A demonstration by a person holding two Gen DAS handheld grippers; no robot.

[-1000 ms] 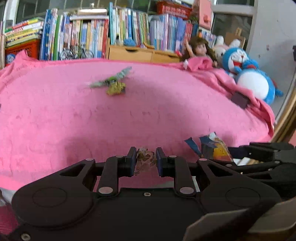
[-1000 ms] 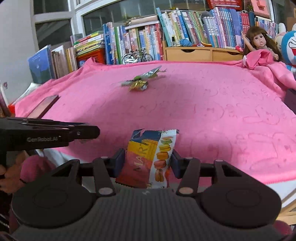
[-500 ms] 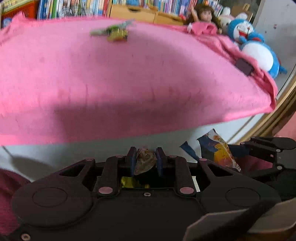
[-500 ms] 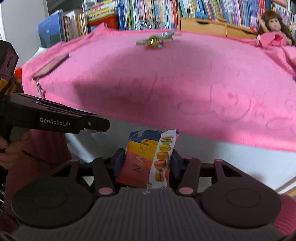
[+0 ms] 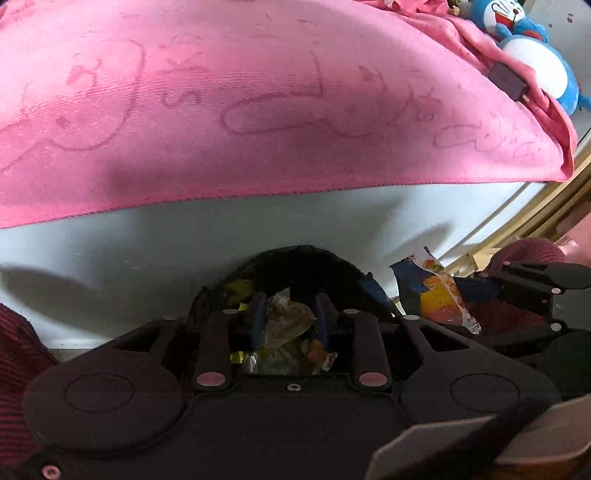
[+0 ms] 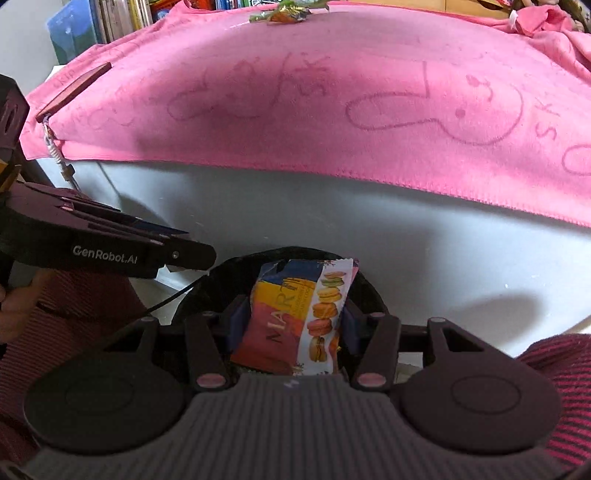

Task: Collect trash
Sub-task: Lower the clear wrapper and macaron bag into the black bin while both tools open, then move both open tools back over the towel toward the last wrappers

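My left gripper (image 5: pixel 290 308) hangs over the mouth of a black trash bag (image 5: pixel 306 260). A crumpled clear-brown wrapper (image 5: pixel 286 321) sits between its pads, and the jaws are opening. Yellow and orange wrappers (image 5: pixel 314 356) lie inside the bag below. My right gripper (image 6: pixel 291 323) hovers over the same bag (image 6: pixel 369 291) with a macaron snack packet (image 6: pixel 295 295) upright between its pads, which still touch it as the jaws open. The packet (image 5: pixel 432 295) also shows at the right of the left wrist view. More trash (image 6: pixel 284 13) lies far back on the pink towel (image 6: pixel 332 110).
The pink towel (image 5: pixel 258 110) covers a white surface whose front edge (image 6: pixel 332 221) rises just behind the bag. A blue plush toy (image 5: pixel 532 62) and a small dark box (image 5: pixel 508 79) sit at the right end. A brown flat object (image 6: pixel 74 88) lies at the towel's left corner. Red striped clothing (image 6: pixel 554 369) flanks the grippers.
Both grippers have sunk and tipped down from above the towel to the black bag in front of it. The left fingers have spread a little around the wrapper.
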